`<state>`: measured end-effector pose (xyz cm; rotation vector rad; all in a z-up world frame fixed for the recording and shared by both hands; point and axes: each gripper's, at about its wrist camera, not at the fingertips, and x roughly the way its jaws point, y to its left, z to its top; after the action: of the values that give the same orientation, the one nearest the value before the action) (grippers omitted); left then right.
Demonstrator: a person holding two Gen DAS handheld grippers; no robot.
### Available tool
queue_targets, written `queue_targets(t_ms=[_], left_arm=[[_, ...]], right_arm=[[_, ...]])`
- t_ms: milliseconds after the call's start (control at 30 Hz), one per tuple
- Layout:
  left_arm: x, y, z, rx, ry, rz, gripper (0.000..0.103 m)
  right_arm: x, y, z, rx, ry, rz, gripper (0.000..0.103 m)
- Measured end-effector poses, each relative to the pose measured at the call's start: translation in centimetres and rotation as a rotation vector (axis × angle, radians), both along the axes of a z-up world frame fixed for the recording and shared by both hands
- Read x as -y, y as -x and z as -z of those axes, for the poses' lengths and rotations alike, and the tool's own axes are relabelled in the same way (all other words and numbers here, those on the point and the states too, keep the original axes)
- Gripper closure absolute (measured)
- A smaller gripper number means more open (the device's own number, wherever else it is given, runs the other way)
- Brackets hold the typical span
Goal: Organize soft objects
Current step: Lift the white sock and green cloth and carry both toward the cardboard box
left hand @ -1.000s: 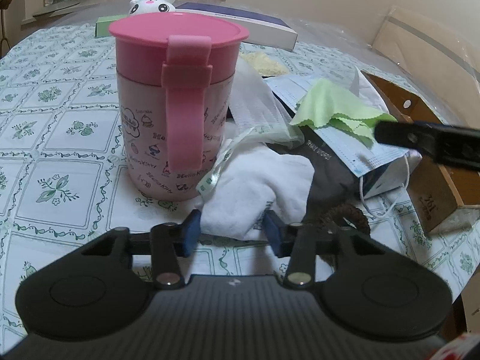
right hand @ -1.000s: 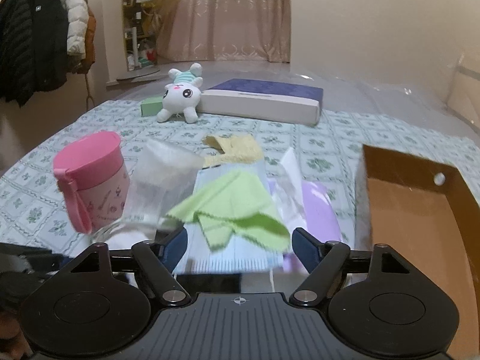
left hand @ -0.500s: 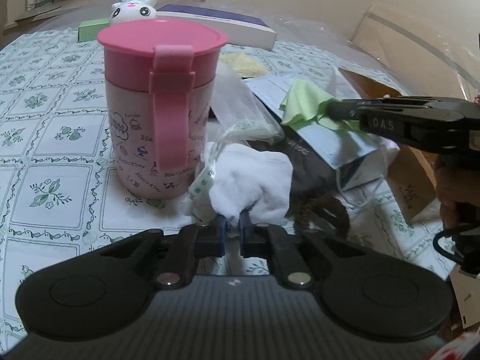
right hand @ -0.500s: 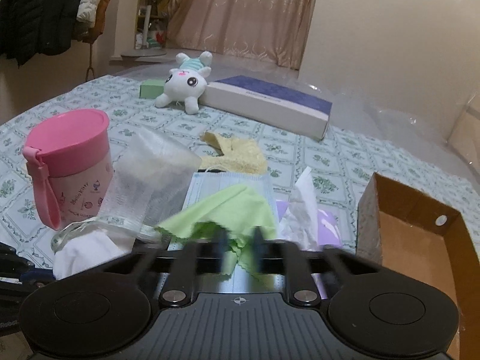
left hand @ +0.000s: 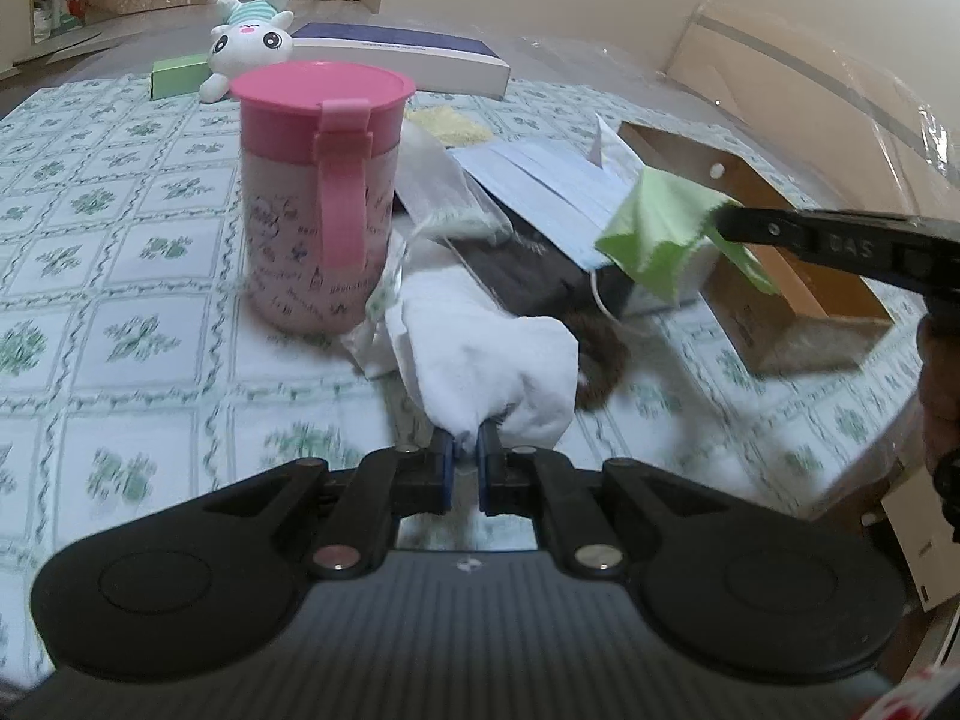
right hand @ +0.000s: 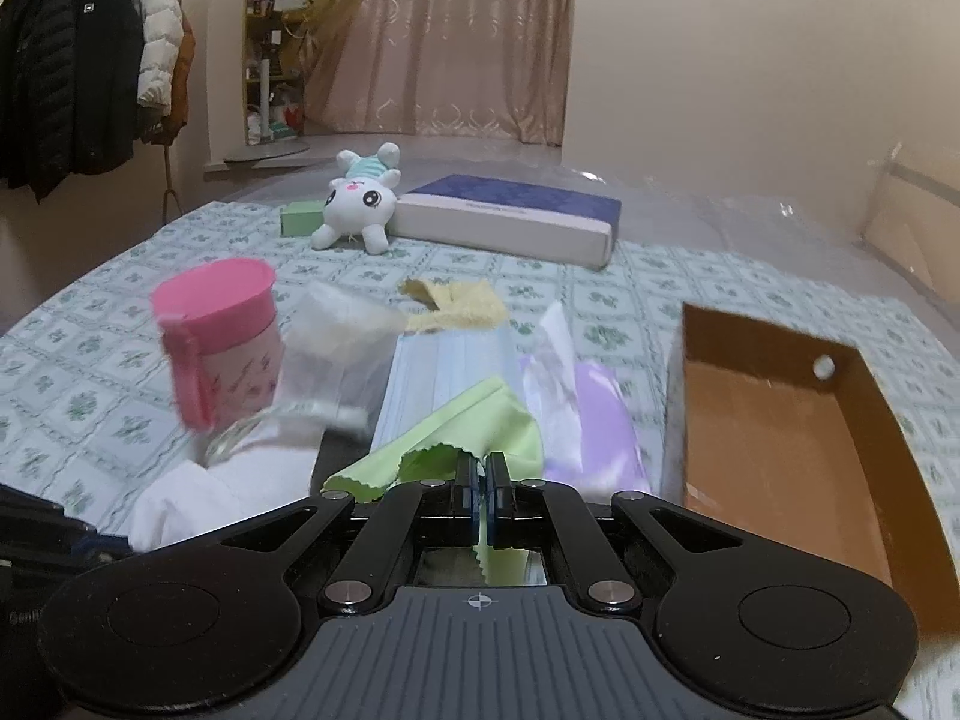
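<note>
My left gripper [left hand: 467, 461] is shut on the near edge of a white cloth [left hand: 498, 366] and lifts it off the table; the cloth also shows in the right wrist view [right hand: 192, 498]. My right gripper [right hand: 482, 489] is shut on a light green cloth [right hand: 474, 420], which hangs from it above the pile; it shows in the left wrist view [left hand: 654, 228] over the open cardboard box [left hand: 774, 276]. Under them lie a blue face mask [right hand: 444, 372], a dark item [left hand: 534, 270], a brown hair tie [left hand: 600, 366] and a yellow cloth [right hand: 456, 300].
A pink lidded cup [left hand: 321, 192] stands left of the pile. A clear mesh bag [right hand: 342, 336] leans beside it. A white plush toy [right hand: 360, 198], a green box [right hand: 300, 219] and a long blue-topped box [right hand: 510, 216] sit at the back. A purple pack [right hand: 594, 420] lies by the cardboard box [right hand: 780, 438].
Both grippers went from open to shut. The left closed on the white cloth and lifted it. The right closed on the green cloth and carried it up towards the cardboard box.
</note>
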<state>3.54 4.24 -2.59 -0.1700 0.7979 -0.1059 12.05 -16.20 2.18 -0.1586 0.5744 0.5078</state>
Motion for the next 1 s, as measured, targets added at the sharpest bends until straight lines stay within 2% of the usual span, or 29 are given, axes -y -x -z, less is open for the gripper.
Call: queue_targets(t_ms=[367, 500, 667, 767, 833, 933, 1000], left_arm=[[-1.3, 6.9, -1.6, -0.023, -0.042, 0.036, 0.097], [-1.8, 6.3, -2.4, 0.008, -0.055, 0.01, 0.097], [-1.0, 2.9, -1.8, -0.007, -0.082, 0.048, 0.093], [-0.2, 0.9, -0.7, -0.027, -0.148, 0.068, 0.078], [0.1, -0.2, -0.1, -0.032, -0.174, 0.078, 0.056], [0.1, -1.5, 0.8, -0.033, -0.192, 0.098, 0.036], [-0.1, -2.3, 1.3, -0.037, -0.198, 0.113, 0.033]], right_arm=[[2.5, 5.8, 0.0, -0.042, -0.025, 0.034, 0.101], [2.3, 6.5, 0.2, -0.053, -0.041, 0.026, 0.101], [1.8, 6.7, 0.8, -0.07, -0.043, 0.014, 0.101], [1.9, 6.4, 1.3, -0.085, -0.045, 0.02, 0.101], [2.0, 6.2, 1.5, -0.092, -0.045, 0.026, 0.101], [2.1, 5.7, 2.1, -0.108, -0.045, 0.032, 0.101], [2.1, 5.4, 2.5, -0.119, -0.044, 0.033, 0.101]])
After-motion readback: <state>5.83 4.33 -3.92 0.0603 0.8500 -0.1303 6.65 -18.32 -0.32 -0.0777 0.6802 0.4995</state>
